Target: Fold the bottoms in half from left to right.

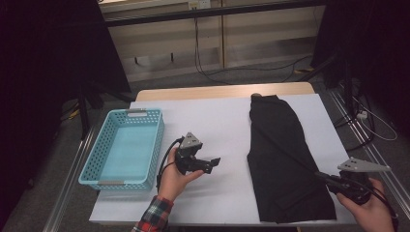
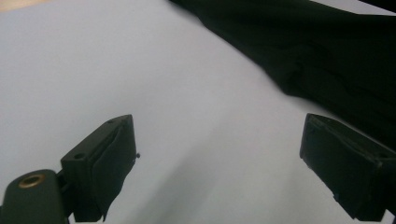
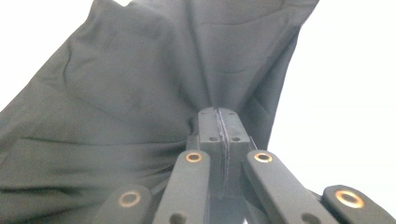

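1. The right gripper (image 3: 219, 114), nearest the lens in its own view, is clamping its jaws together on a pinch of the black garment (image 3: 140, 93); folds are gathering toward the pinch, which suggests the cloth is being drawn taut for folding or lifting.
2. In the high view the right gripper (image 1: 321, 176) is gripping the garment (image 1: 278, 154) at its near right edge, with the rest lying flat along the right half of the white table cover (image 1: 217, 121).
3. The left gripper (image 1: 212, 163) is hovering with jaws apart and nothing between them, just left of the garment, apparently waiting to take a second hold.
4. The blue basket (image 1: 96, 169) is standing empty at the left, probably the destination.
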`<state>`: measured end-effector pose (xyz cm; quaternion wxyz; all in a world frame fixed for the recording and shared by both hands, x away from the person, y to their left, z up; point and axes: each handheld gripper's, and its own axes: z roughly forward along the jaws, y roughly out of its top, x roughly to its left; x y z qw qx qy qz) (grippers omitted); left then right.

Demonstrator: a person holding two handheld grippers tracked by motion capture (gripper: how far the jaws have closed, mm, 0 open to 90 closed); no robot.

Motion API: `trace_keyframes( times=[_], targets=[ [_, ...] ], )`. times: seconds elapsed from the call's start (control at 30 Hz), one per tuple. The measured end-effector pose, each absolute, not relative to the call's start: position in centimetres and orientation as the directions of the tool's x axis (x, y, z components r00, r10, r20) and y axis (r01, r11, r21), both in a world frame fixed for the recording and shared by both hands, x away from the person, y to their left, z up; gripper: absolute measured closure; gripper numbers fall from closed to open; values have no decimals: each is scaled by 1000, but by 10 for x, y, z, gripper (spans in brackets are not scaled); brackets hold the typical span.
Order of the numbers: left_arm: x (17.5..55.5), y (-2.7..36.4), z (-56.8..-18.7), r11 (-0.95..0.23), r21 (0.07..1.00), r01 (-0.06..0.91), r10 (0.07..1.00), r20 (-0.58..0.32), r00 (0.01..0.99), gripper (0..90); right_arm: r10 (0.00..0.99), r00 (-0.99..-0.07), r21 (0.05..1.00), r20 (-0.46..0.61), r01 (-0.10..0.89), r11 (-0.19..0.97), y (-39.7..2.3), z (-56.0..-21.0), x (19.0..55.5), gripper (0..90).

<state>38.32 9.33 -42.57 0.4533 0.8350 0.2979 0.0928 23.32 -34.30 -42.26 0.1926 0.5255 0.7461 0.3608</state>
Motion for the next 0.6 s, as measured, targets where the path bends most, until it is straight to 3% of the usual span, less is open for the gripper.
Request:
trace_keyframes(
  times=[0.33, 0.6],
  targets=[
    [384, 97, -427, -417, 807, 419, 586, -114, 803, 104, 927, -369, 709, 62, 670, 220, -347, -432, 239, 877],
    [382, 101, -426, -421, 802, 423, 592, -111, 798, 102, 924, -382, 714, 36, 656, 244, -335, -427, 242, 678]
  ],
)
